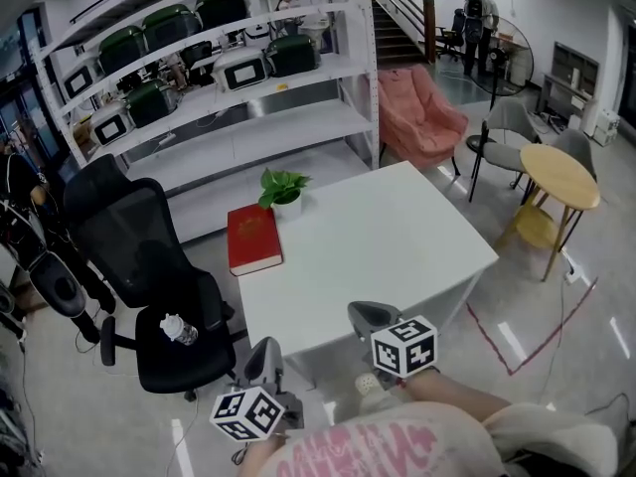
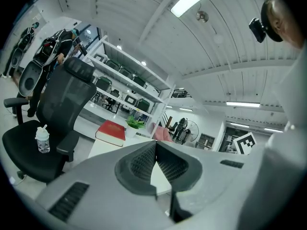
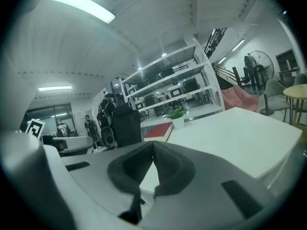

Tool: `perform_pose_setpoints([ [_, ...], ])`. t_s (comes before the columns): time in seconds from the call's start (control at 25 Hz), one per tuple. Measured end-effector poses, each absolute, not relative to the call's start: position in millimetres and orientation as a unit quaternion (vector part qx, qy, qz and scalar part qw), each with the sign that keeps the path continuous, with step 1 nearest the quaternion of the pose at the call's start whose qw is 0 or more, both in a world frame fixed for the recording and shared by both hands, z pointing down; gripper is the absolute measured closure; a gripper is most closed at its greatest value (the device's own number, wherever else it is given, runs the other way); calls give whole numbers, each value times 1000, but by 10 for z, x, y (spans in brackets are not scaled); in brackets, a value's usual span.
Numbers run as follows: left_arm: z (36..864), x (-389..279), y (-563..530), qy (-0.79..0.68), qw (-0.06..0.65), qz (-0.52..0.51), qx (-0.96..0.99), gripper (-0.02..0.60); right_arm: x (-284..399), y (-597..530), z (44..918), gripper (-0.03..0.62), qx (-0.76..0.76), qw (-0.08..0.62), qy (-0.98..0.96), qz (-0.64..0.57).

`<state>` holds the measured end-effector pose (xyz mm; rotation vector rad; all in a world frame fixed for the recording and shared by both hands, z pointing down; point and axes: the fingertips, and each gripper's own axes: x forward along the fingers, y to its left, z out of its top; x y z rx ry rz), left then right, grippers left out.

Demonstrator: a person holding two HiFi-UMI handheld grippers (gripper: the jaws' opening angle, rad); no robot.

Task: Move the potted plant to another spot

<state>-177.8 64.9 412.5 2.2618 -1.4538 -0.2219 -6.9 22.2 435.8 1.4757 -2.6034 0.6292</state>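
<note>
A small potted plant (image 1: 283,189) with green leaves in a white pot stands at the far left corner of the white table (image 1: 397,246), beside a red book (image 1: 252,238). The plant (image 2: 135,123) also shows small in the left gripper view, and in the right gripper view the plant (image 3: 177,116) stands far off. My left gripper (image 1: 262,357) hangs below the table's near edge, jaws together, nothing in them. My right gripper (image 1: 366,316) is at the near edge, jaws pressed together and empty. Both are far from the plant.
A black office chair (image 1: 149,286) with a small bottle (image 1: 178,329) on its seat stands left of the table. White shelving (image 1: 219,78) with appliances is behind. A pink armchair (image 1: 419,112), grey chairs and a round wooden table (image 1: 560,177) stand to the right.
</note>
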Motion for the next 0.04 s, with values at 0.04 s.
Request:
perform_pose_setpoints([
  [0.04, 4132, -1778, 654, -526, 221, -81, 817, 580, -73, 224, 4352, 588, 481, 43, -851, 205],
])
